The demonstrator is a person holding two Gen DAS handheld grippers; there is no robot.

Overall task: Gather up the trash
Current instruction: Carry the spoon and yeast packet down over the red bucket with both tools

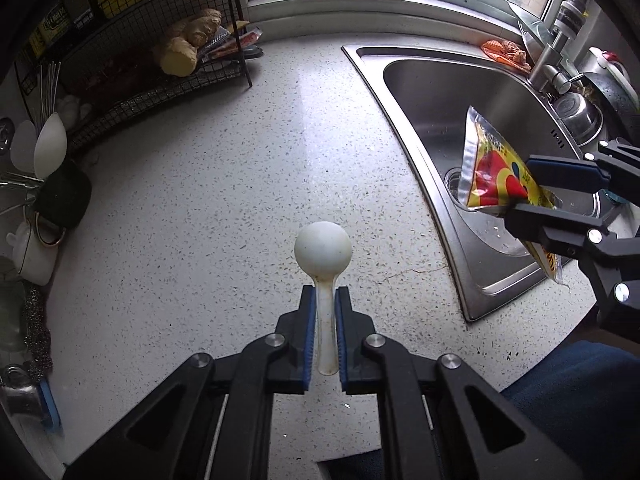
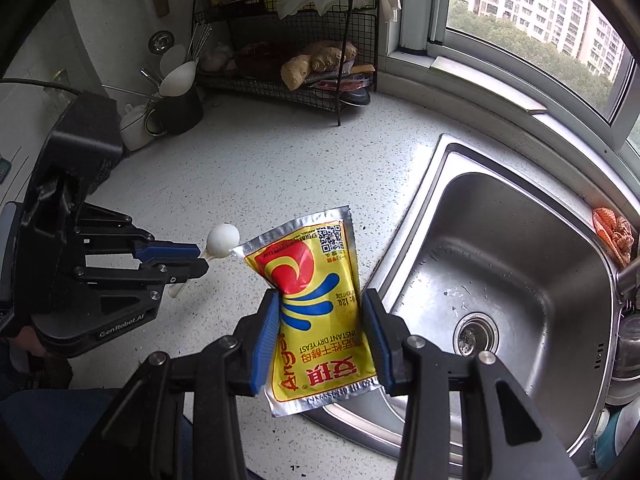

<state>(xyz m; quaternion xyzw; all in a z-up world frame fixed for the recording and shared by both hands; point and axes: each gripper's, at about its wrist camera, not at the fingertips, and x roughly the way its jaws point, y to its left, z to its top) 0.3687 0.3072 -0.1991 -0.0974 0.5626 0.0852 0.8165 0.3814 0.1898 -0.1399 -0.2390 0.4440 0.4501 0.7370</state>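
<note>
My left gripper (image 1: 325,294) is shut on the handle of a white plastic spoon (image 1: 323,248), holding it above the speckled countertop (image 1: 200,200). The same gripper (image 2: 202,260) and spoon (image 2: 222,240) show at the left of the right wrist view. My right gripper (image 2: 320,304) is shut on a yellow and red dry yeast packet (image 2: 316,304), held in the air near the sink's left rim. In the left wrist view the right gripper (image 1: 520,184) and the packet (image 1: 492,172) appear over the sink.
A steel sink (image 2: 500,280) with a drain (image 2: 476,334) lies to the right, its faucet (image 1: 554,56) behind it. A black wire rack (image 2: 288,40) holds ginger (image 2: 316,62). A dark utensil cup (image 2: 178,110) with spoons stands at the back left. An orange cloth (image 2: 614,232) lies at the sink's edge.
</note>
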